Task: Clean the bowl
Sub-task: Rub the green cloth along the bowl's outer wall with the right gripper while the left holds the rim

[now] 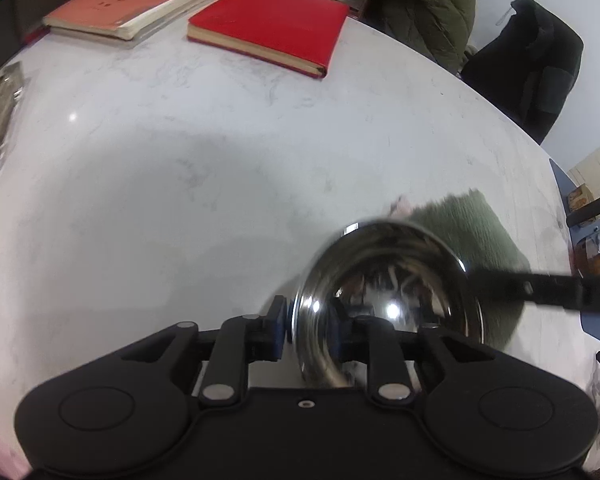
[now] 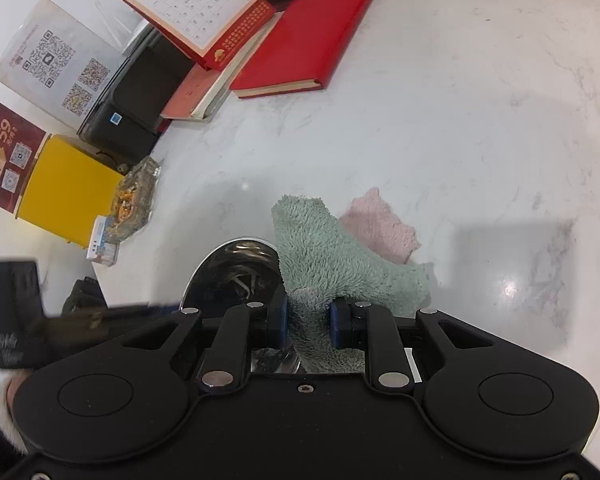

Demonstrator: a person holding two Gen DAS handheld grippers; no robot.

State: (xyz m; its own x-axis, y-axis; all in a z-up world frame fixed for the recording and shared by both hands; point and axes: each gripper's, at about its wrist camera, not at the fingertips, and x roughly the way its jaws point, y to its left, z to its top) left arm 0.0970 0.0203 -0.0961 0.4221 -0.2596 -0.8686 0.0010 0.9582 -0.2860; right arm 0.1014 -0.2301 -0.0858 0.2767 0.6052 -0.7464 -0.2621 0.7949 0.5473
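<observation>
Left tool (image 1: 314,334) pinches rim of shiny round steel bowl (image 1: 384,296), tilted above white marble bench (image 1: 180,152). Right tool (image 2: 308,320) clamps fluffy green cloth (image 2: 324,256) beside bowl. Risk: thin rim grip slipping under wiping pressure.

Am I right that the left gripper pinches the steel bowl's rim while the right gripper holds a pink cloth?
Not quite: the right gripper holds the green cloth, as the right wrist view shows; the pink cloth lies on the table. The left gripper does pinch the steel bowl rim.
</observation>
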